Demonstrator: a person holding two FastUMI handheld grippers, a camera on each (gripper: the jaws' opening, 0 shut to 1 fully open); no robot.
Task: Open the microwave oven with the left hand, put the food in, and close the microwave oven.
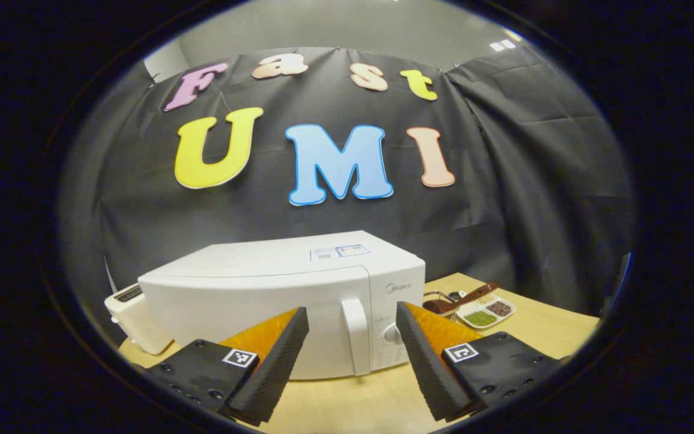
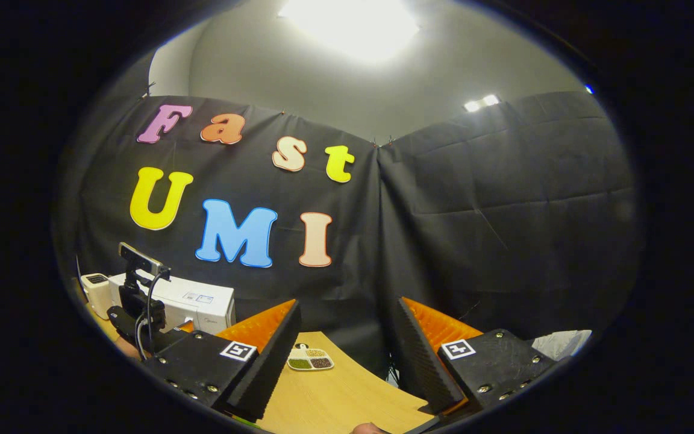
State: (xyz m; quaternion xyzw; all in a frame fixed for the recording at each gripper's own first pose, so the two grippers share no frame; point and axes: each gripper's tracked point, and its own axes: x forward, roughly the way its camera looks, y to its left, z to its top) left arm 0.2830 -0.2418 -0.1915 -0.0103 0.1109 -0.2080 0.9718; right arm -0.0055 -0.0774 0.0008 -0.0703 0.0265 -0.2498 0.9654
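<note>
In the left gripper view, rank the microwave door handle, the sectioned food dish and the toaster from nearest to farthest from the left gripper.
1. Microwave door handle: straight ahead between the fingers.
2. Sectioned food dish: right, past the microwave.
3. Toaster: far left, beside the microwave; close to the dish's rank.

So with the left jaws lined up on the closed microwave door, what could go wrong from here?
1. The left gripper is open and short of the door handle; the control knob sits right beside it, so a slightly off approach may catch the knob.
2. Pulling the handle could slide the whole microwave on the table.
3. The sectioned plate sits beside the microwave; it may get bumped.
</note>
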